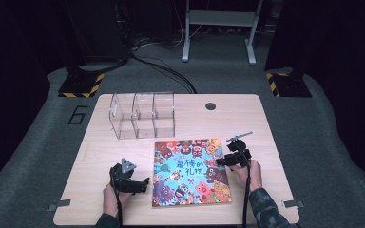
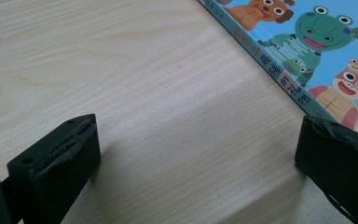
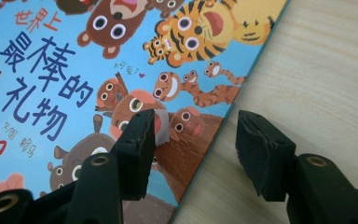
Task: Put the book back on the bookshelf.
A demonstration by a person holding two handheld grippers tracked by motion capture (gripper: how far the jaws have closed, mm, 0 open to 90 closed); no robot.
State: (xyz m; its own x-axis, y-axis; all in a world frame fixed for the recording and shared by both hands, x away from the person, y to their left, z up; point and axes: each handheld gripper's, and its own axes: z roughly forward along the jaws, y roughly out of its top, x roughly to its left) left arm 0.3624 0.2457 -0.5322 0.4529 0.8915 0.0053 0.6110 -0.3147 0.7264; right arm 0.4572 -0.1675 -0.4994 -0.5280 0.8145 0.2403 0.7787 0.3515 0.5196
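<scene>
Near the front edge of the table (image 1: 95, 156) lies the book (image 1: 190, 172), flat, its bright blue cover crowded with cartoon animals. Right gripper (image 3: 193, 135) sits parted astride the book's right edge, nothing pinched; left gripper (image 2: 198, 144) gapes wide beside the spine. Best slide one jaw under that edge before squeezing, I'd say.

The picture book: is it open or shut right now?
Shut. The picture book lies flat on the table, front cover with its title facing up, no pages spread.
</scene>
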